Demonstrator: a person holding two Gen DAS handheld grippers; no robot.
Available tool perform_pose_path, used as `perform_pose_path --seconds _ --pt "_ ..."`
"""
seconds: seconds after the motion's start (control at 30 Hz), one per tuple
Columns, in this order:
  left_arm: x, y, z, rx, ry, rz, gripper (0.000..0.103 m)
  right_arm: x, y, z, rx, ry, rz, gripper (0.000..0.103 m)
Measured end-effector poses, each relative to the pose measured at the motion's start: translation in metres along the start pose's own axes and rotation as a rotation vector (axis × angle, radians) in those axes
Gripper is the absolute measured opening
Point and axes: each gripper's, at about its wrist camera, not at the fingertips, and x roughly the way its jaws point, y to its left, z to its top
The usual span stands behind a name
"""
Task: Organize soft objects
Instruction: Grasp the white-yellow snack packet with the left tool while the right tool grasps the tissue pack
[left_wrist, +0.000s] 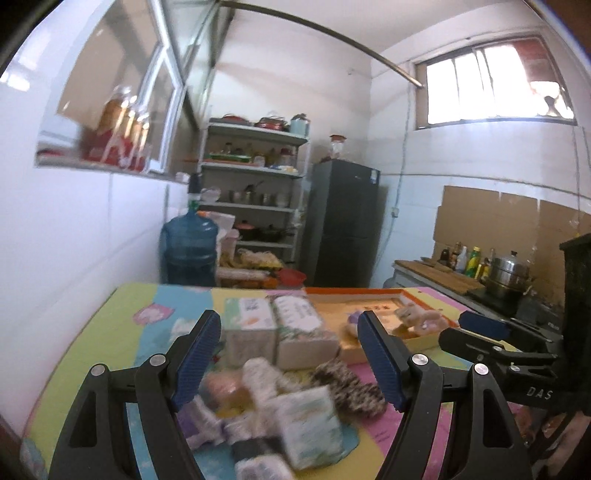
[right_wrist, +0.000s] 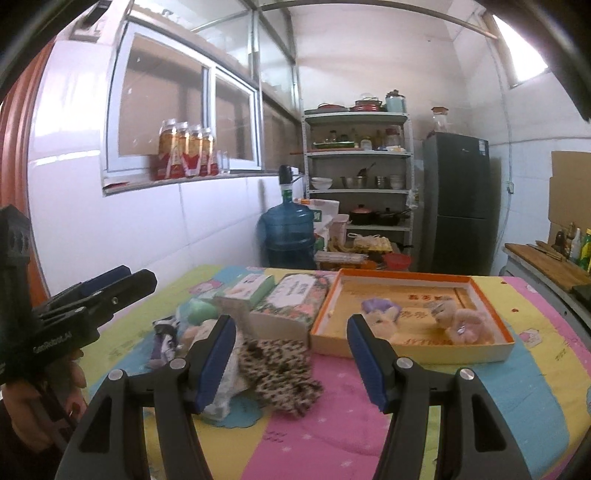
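A pile of soft things lies on the colourful mat: a leopard-print fuzzy piece (right_wrist: 280, 369) (left_wrist: 347, 384), a wrapped tissue pack (left_wrist: 310, 428) and small blurred bundles. My left gripper (left_wrist: 290, 354) hangs open just above this pile, with nothing between its pads. My right gripper (right_wrist: 293, 354) is open too, over the leopard-print piece and beside the orange-rimmed box (right_wrist: 406, 275). In that box lie a purple plush (right_wrist: 380, 310) and a pink plush (right_wrist: 461, 321). Each gripper shows in the other's view: the left gripper (right_wrist: 138, 277) at the left, the right gripper (left_wrist: 454, 326) at the right.
Two tissue boxes (left_wrist: 251, 325) (left_wrist: 303, 325) stand behind the pile, left of the orange box. A white tiled wall runs along the table's left side. Beyond the far edge are a blue water jug (right_wrist: 286, 232), a shelf rack (right_wrist: 358, 177) and a dark fridge (right_wrist: 458, 199).
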Motion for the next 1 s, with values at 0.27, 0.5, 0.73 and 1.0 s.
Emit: perform_pose_path --seconds 0.27,0.5,0.73,1.0 --pt "-0.019 0.035 -0.028 -0.015 0.014 0.086 0.078 0.018 0.033 -0.026 -0.012 0.057 0.061 0.063" --pt "-0.030 0.063 -0.051 -0.053 0.024 0.126 0.078 0.050 0.057 -0.054 -0.008 0.160 0.085 0.063" --pt "-0.029 0.077 -0.061 -0.062 0.036 0.141 0.078 0.077 0.067 -0.065 0.013 0.236 0.079 0.063" --pt "-0.022 0.088 -0.070 -0.084 0.058 0.148 0.078 0.099 0.073 -0.072 0.045 0.293 0.069 0.063"
